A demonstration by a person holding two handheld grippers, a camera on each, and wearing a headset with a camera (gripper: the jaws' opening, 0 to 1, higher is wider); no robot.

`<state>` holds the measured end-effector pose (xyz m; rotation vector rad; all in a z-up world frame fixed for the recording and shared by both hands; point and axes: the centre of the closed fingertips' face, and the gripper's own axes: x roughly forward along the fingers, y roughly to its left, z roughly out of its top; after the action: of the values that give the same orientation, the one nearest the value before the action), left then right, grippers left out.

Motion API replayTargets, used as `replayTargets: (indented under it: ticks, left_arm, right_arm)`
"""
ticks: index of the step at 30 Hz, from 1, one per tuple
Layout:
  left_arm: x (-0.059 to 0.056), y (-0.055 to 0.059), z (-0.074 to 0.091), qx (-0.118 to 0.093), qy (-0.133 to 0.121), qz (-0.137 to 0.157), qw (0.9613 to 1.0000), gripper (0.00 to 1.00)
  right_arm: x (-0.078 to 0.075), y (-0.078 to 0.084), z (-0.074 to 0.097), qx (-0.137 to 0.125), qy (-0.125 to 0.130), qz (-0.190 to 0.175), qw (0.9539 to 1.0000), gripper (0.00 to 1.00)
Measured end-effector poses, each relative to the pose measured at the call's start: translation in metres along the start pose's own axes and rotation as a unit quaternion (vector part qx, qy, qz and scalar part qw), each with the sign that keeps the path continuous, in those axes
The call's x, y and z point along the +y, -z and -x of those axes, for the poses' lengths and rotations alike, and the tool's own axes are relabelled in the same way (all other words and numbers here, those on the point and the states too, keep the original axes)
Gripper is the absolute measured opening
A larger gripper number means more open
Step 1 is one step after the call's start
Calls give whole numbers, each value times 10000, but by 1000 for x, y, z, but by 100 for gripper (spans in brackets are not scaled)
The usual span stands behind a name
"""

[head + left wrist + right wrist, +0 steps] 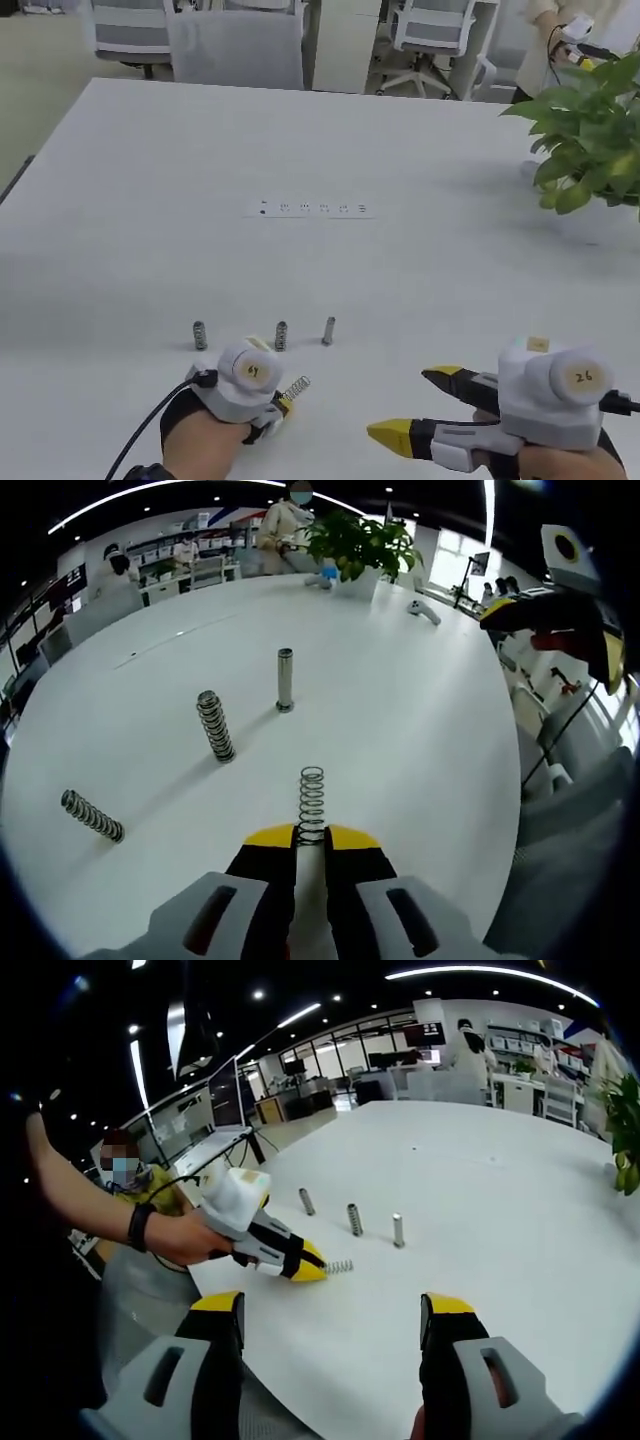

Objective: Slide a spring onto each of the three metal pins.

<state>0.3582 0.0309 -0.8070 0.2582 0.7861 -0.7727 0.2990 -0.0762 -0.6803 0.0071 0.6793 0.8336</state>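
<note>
The left tongs [312,834] are pinched shut on a spring [312,802], gripping it by its near end so that most of the coil sticks out free past the tips, low over the white worktop [420,740]. The middle pin [215,726] and the end pin [92,816] already wear springs. The bare pin [285,680] stands upright just beyond them. The spring looks light, thin and bendy, likely to bow or pop out if squeezed hard, so a gentle hold near one end, leaving the far mouth open, seems right for threading. The right tongs [330,1305] gape wide, holding nothing, well apart from the pins.
</note>
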Motion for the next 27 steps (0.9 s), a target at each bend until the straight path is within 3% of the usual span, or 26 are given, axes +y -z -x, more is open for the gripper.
replayTargets:
  ticks: [8, 12, 21, 27]
  left_arm:
    - [5, 7, 5, 146, 26, -80, 9999, 3]
    - [7, 5, 5, 174, 53, 52, 9998, 10]
    - [5, -2, 0, 178, -6, 47, 9998, 10]
    - [6, -2, -1, 256, -59, -148, 9995, 6]
  right_arm:
    - [4, -3, -3, -13, -58, 31, 10000, 70]
    - [4, -3, -4, -7, -68, 42, 10000, 70]
    - [4, -2, -2, 20, -75, 38, 10000, 70]
    - [3, -1, -2, 30, -82, 33, 10000, 70]
